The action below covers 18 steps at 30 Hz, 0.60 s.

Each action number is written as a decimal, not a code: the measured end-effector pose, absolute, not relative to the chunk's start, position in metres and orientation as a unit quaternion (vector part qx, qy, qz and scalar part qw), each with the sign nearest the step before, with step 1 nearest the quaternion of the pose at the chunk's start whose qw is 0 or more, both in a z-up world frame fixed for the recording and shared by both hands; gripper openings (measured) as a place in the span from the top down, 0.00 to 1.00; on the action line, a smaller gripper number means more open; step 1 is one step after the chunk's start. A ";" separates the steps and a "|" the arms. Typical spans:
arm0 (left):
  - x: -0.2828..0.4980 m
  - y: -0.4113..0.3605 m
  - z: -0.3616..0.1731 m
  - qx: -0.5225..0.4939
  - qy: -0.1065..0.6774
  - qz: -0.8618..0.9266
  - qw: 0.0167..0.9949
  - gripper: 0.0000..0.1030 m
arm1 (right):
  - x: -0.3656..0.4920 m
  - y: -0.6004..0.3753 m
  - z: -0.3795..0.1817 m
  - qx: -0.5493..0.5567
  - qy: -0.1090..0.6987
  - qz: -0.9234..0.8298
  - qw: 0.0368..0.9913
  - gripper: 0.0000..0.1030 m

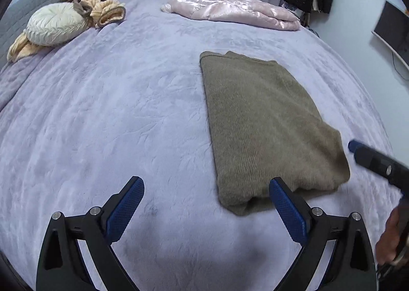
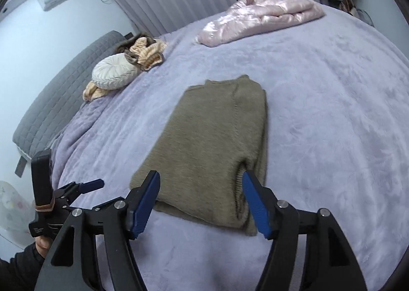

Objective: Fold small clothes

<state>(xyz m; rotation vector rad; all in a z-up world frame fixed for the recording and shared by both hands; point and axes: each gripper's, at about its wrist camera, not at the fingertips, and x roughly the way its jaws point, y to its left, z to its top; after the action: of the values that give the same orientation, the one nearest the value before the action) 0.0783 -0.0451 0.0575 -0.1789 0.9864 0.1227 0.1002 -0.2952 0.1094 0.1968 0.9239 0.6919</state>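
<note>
A round cream pleated cushion [image 1: 55, 23] and a crumpled peach-striped garment [image 1: 106, 9] lie at the far left of the lavender plush bedspread [image 1: 115, 112]. The left gripper [image 1: 205, 210] hovers with jaws spread wide and empty. The folded olive-brown knitted sweater [image 2: 209, 147] lies flat mid-bed, below the right gripper [image 2: 200, 204], its jaws parted, gripping nothing. A shiny pink quilted jacket [image 2: 260, 16] lies at the far right.

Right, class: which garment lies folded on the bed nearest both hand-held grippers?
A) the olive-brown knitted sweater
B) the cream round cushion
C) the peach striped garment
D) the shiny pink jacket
A: the olive-brown knitted sweater lies folded just beyond the open jaws; the shiny pink jacket sits far back by the curtains.
</note>
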 end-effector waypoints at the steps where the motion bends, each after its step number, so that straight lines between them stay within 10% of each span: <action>1: 0.087 -0.042 0.049 -0.089 0.482 0.069 0.869 0.04 | 0.102 -0.289 0.106 0.096 0.440 0.337 0.827 0.32; 18: 0.213 -0.021 -0.014 -0.243 0.595 -0.063 0.763 0.00 | 0.204 -0.336 0.041 0.213 0.535 0.274 0.770 0.14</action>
<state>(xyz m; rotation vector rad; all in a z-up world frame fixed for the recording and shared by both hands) 0.2128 -0.0213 -0.0139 -0.5276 1.2948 -0.1373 0.2035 -0.3363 0.0414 0.4618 1.1593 0.5953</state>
